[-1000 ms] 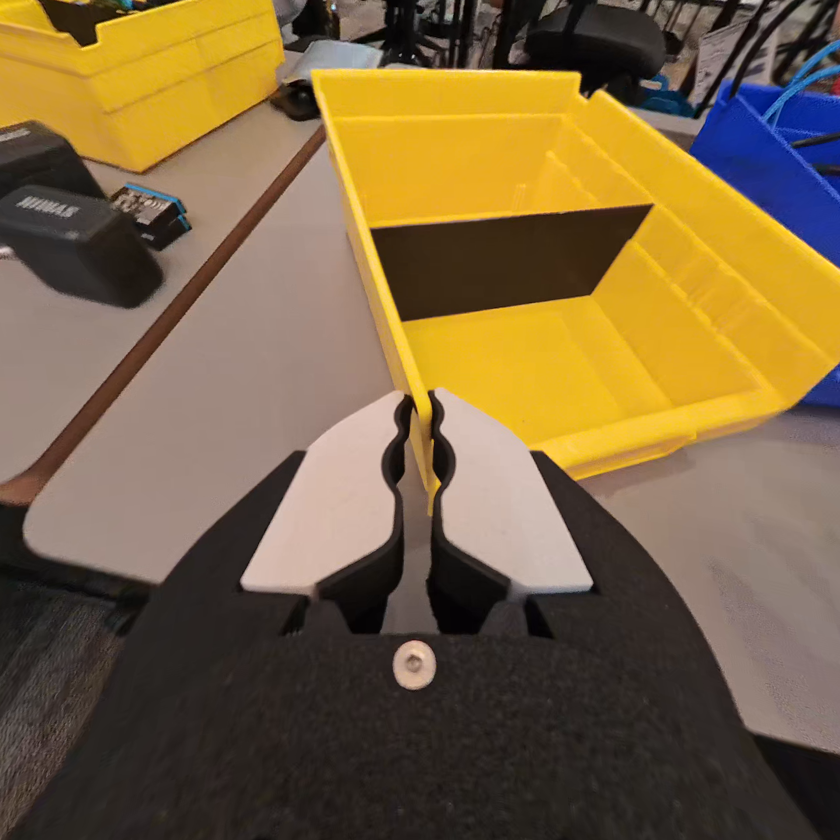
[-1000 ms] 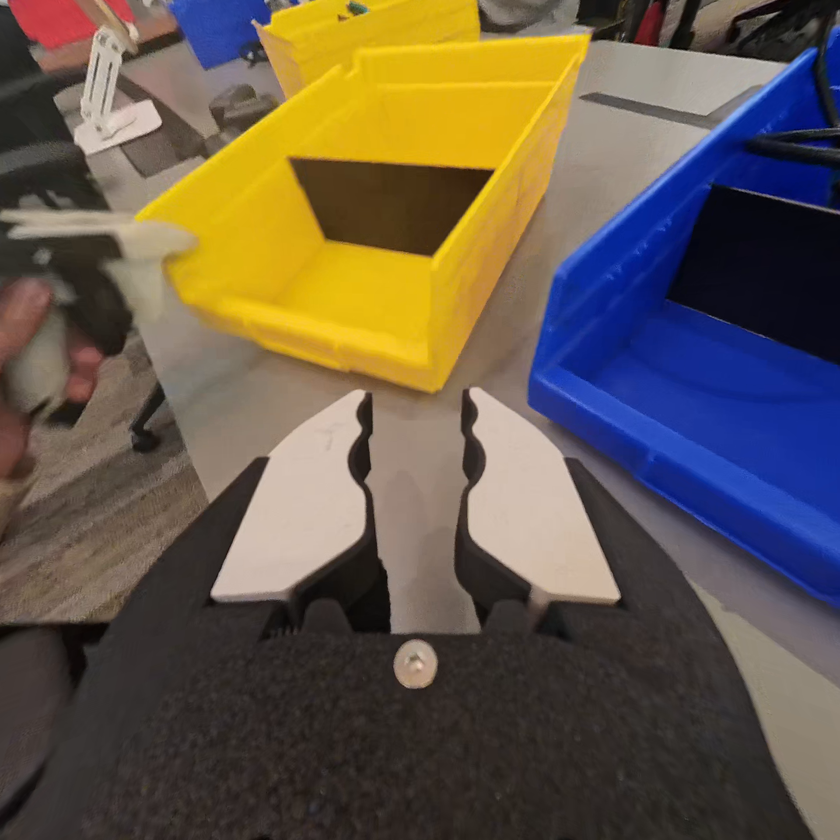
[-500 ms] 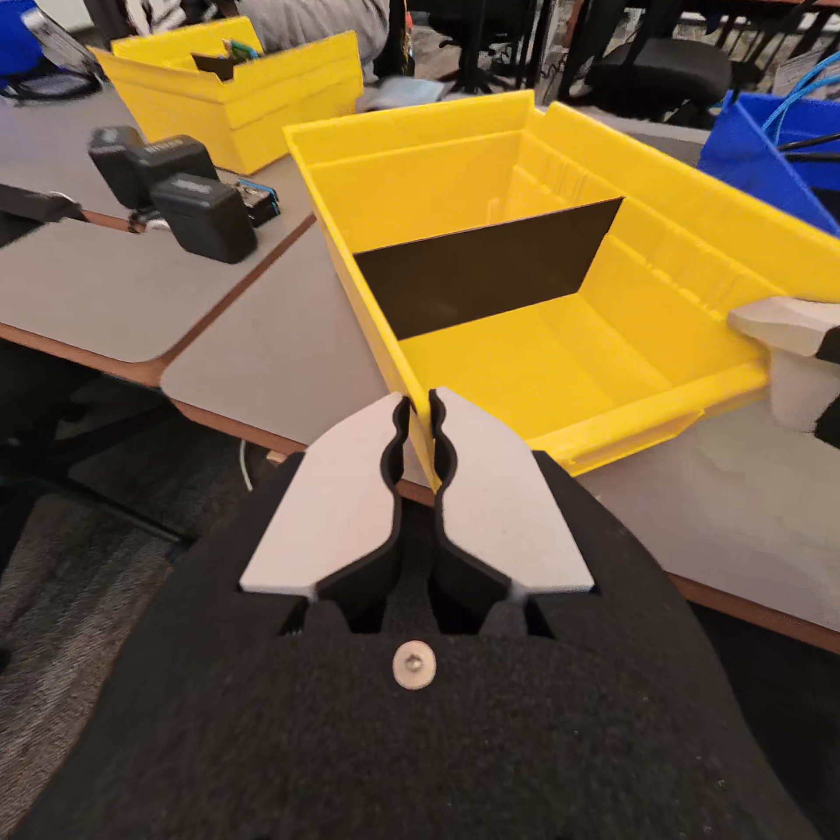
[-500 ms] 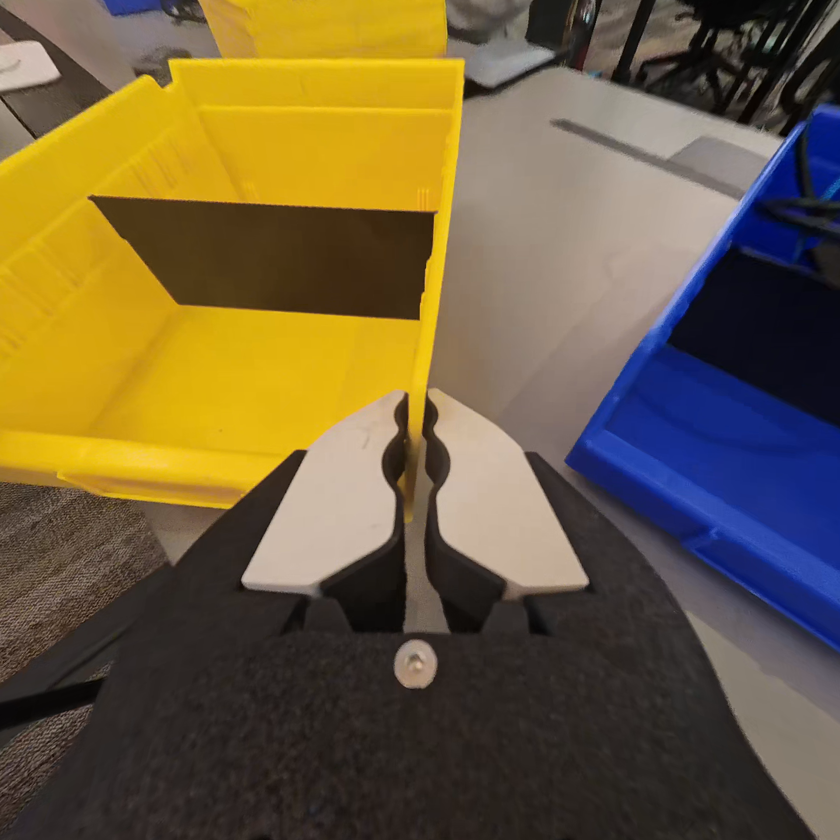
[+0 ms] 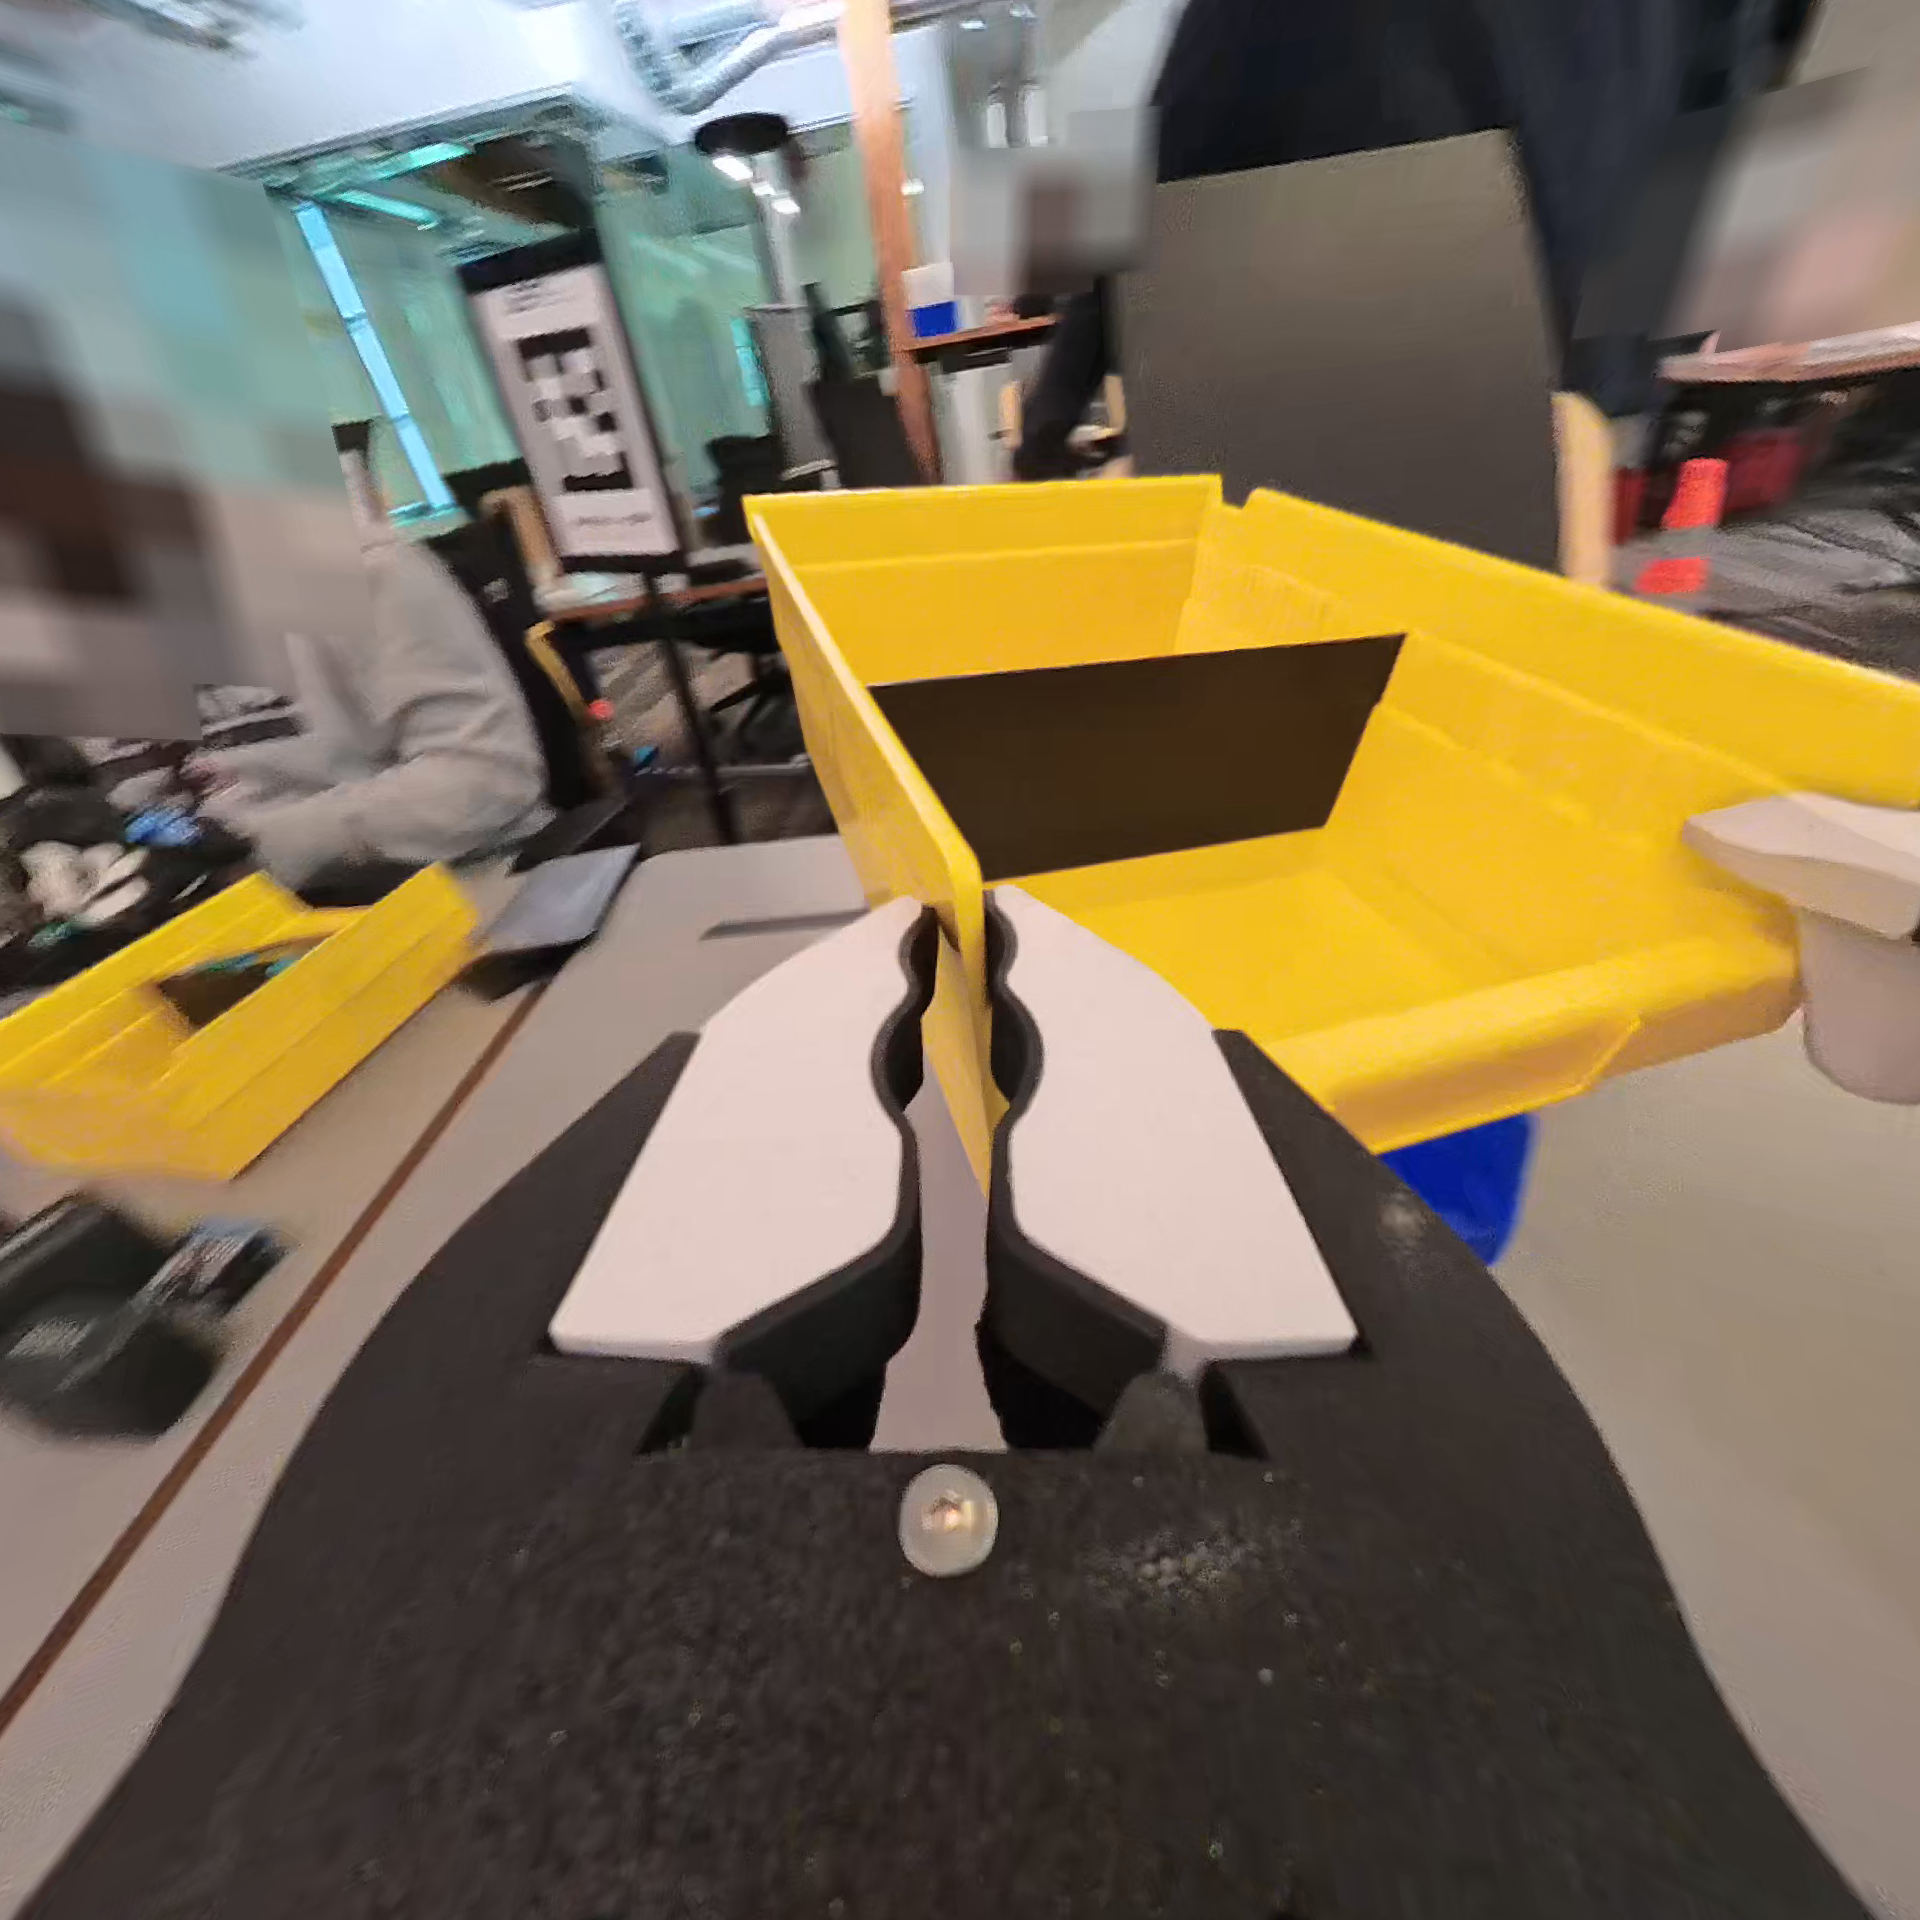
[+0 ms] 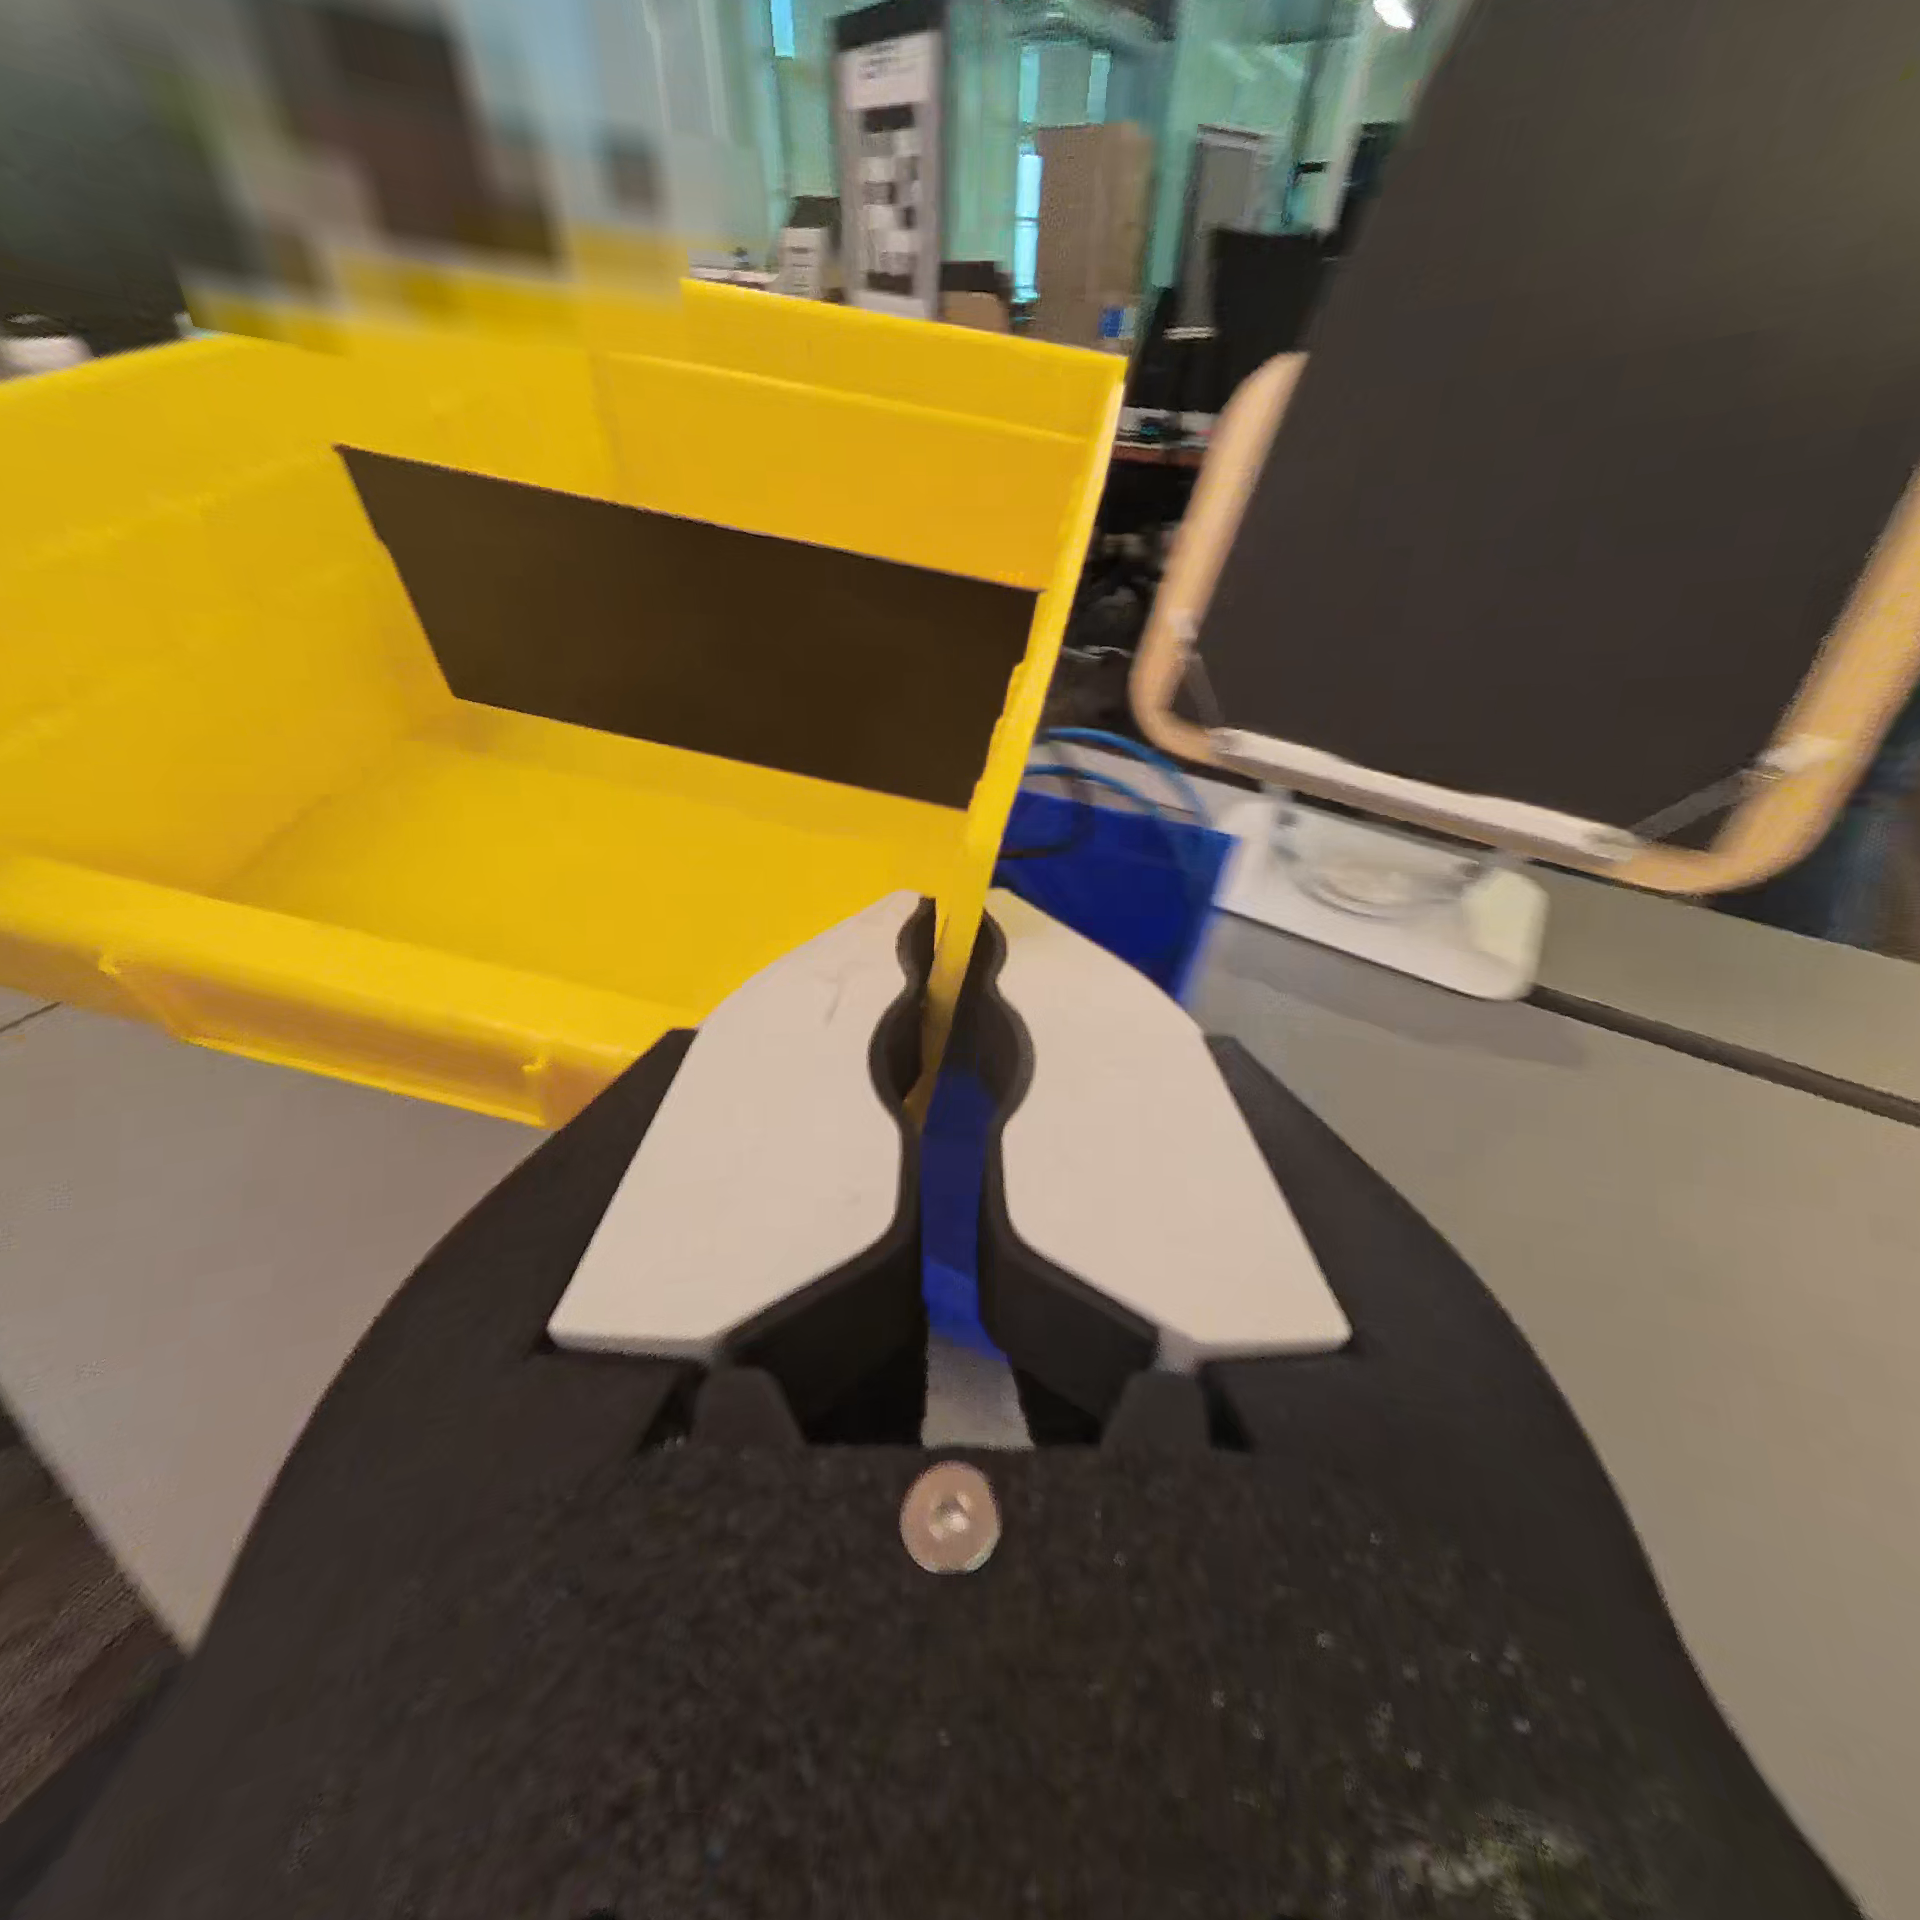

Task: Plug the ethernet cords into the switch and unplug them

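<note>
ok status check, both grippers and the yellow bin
Left gripper shut on yellow bin's left wall, right gripper shut on its right wall. Bin held up off grey table, both compartments look empty. Blue bin sits behind and below.

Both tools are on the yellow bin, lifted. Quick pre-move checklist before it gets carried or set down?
1. Left tool shut on the yellow plastic bin's left side wall: ok.
2. Right tool shut on the bin's right side wall: ok.
3. Bin clear of the grey table: ok, its underside shows above the blue plastic bin.
4. Bin level: not ok, it looks tilted in the right wrist view.
5. Front compartment, before the black divider, empty: ok; behind it: cannot tell.
6. Ethernet cords and switch located: cannot tell; only blue cables over the blue bin.
</note>
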